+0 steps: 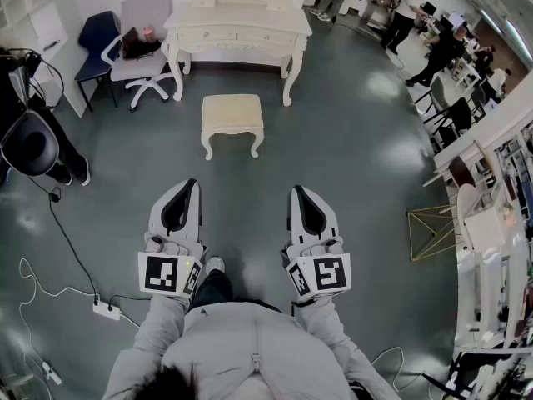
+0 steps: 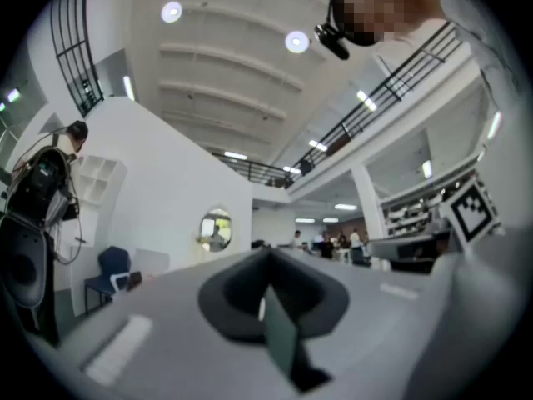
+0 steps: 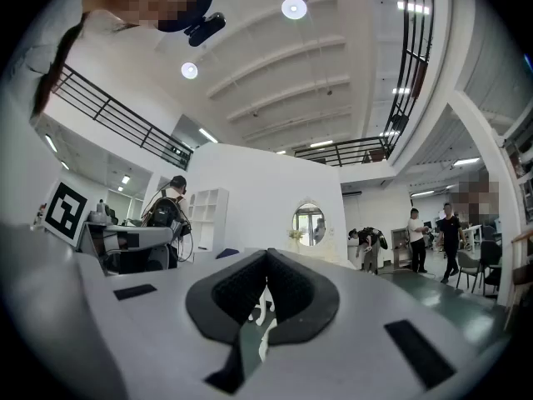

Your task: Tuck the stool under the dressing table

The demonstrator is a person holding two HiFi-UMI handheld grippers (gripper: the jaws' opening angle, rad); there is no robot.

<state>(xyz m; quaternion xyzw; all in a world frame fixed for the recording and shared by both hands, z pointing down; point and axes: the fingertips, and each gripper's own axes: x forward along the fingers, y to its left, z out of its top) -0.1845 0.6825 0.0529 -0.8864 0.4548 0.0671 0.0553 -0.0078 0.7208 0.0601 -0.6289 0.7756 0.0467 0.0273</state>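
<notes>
While the cream stool (image 1: 232,117) stands on the grey floor (image 1: 358,140) just in front of the dressing table (image 1: 237,30) — not under it — a person holds the left gripper (image 1: 191,182) and right gripper (image 1: 296,191) well short of it, jaws closed on nothing.

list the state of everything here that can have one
stool, upright, standing clear in front of the dressing table, not tucked under
dressing table, upright, drawers shut
left gripper, jaws shut, empty
right gripper, jaws shut, empty
office chair, upright, dark things on its seat
</notes>
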